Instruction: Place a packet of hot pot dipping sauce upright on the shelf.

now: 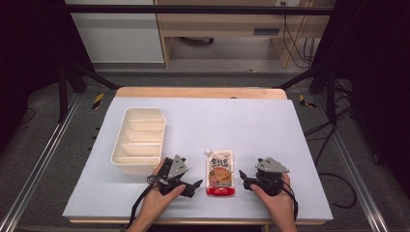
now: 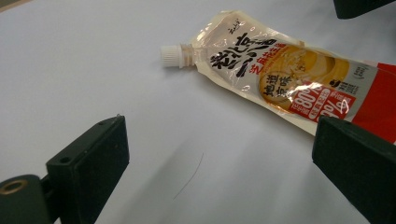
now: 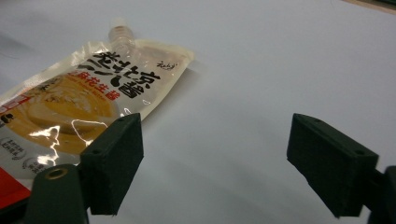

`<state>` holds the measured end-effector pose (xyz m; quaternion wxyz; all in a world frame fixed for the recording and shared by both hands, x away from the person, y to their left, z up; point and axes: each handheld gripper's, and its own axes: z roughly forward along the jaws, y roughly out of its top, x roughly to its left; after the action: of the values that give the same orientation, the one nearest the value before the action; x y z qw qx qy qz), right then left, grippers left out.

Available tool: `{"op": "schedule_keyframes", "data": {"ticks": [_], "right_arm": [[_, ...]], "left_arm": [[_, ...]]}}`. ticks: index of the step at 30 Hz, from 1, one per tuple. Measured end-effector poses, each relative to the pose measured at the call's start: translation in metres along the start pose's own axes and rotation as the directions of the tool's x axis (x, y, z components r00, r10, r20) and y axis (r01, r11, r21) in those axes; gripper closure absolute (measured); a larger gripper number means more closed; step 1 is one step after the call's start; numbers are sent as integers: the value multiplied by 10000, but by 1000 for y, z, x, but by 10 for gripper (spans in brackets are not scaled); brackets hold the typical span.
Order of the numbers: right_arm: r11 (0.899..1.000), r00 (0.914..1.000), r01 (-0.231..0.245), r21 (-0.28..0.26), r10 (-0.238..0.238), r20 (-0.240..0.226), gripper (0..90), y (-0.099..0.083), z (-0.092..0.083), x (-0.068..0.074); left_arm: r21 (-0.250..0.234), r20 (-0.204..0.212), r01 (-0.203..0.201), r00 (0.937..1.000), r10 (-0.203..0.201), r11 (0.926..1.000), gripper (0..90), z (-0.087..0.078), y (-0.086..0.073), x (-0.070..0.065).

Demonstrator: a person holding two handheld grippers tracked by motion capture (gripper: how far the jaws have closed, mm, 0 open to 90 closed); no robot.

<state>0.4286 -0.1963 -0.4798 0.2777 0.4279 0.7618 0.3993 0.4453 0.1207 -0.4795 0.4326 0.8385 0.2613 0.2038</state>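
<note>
We found a sauce pouch [image 1: 220, 172] lying flat on the white table [image 1: 251, 125] near its front edge, spout [image 2: 172, 55] pointing away from the person. The left gripper [image 1: 191, 186] sat just left of the pouch, its jaws spread wide and holding nothing. The right gripper [image 1: 244, 177] sat just right of the pouch, jaws likewise wide and holding nothing. Each was held in a hand, left hand [image 1: 158, 195] and right hand [image 1: 276, 195]. A cream divided tray [image 1: 138, 140] stood further left, apart from the pouch.
</note>
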Motion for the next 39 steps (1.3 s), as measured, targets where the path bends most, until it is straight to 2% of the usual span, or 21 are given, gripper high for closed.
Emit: {"op": "schedule_keyframes", "data": {"ticks": [6, 10, 13, 15, 18, 22, 24, 25, 26, 27, 28, 29, 31, 33, 36, 38, 39], "right_arm": [[9999, 9999, 129, 101, -129, -48, 274, 3, 0, 5], [9998, 9996, 73, 159, -69, -256, 300, 5, 1, 7], [9988, 9983, 315, 379, -296, -498, 323, 12, 4, 9], [9975, 9976, 424, 572, -390, -577, 322, 15, 8, 12], [9910, 9941, 907, 988, -841, -685, 301, 22, 12, 17], [9877, 9920, 1027, 1183, -929, -851, 266, 32, 15, 18], [9852, 9901, 1174, 1246, -1065, -910, 258, 44, 18, 17], [9852, 9901, 1174, 1246, -1065, -910, 258, 44, 18, 17], [9840, 9898, 1231, 1285, -1124, -878, 247, 53, 19, 16], [9840, 9898, 1231, 1285, -1124, -878, 247, 53, 19, 16], [9833, 9890, 1254, 1316, -1134, -951, 242, 63, 21, 14], [9833, 9890, 1254, 1316, -1134, -951, 242, 63, 21, 14], [9801, 9864, 1481, 1325, -1367, -915, 244, 77, 22, 13], [9791, 9855, 1560, 1304, -1454, -875, 245, 82, 22, 12], [9737, 9803, 1868, 1305, -1760, -894, 272, 100, 24, 12], [9727, 9788, 1921, 1301, -1802, -976, 281, 103, 25, 12], [9719, 9779, 1921, 1357, -1779, -1100, 315, 108, 29, 11]], "left_arm": [[24, 120, 13, 9999, -13, 10000, 38, 0, 0, -1], [-20, 169, 20, 9999, -20, 10000, 38, -1, 1, -2], [-54, 179, -71, 9998, 72, 10000, 38, -2, 1, -3], [-60, 126, -154, 9998, 155, 9999, 38, -2, 1, -4], [22, 156, -87, 9998, 87, 10000, 39, -2, 1, -3], [-9, 116, -123, 9999, 123, 9999, 40, -2, 1, -2], [-5, 98, -100, 9999, 100, 10000, 40, -3, 1, -1], [-5, 98, -100, 9999, 100, 10000, 39, -3, 1, -1], [-21, 109, -65, 9999, 65, 10000, 39, -3, 1, -1], [-21, 109, -65, 9999, 65, 10000, 39, -3, 1, -1], [-27, 84, -63, 9999, 63, 10000, 39, -4, 1, -1], [-27, 84, -63, 9999, 63, 10000, 39, -4, 1, -1], [-53, 51, -112, 9999, 112, 9999, 37, -4, 1, -1], [-58, 4, -129, 9999, 129, 9999, 38, -4, 1, -2], [-85, -12, -121, 9999, 121, 9999, 38, -5, 2, -1], [-107, -11, -110, 9999, 110, 9999, 37, -5, 2, -1], [-117, 8, -109, 9999, 109, 9999, 38, -5, 2, -1]]}}
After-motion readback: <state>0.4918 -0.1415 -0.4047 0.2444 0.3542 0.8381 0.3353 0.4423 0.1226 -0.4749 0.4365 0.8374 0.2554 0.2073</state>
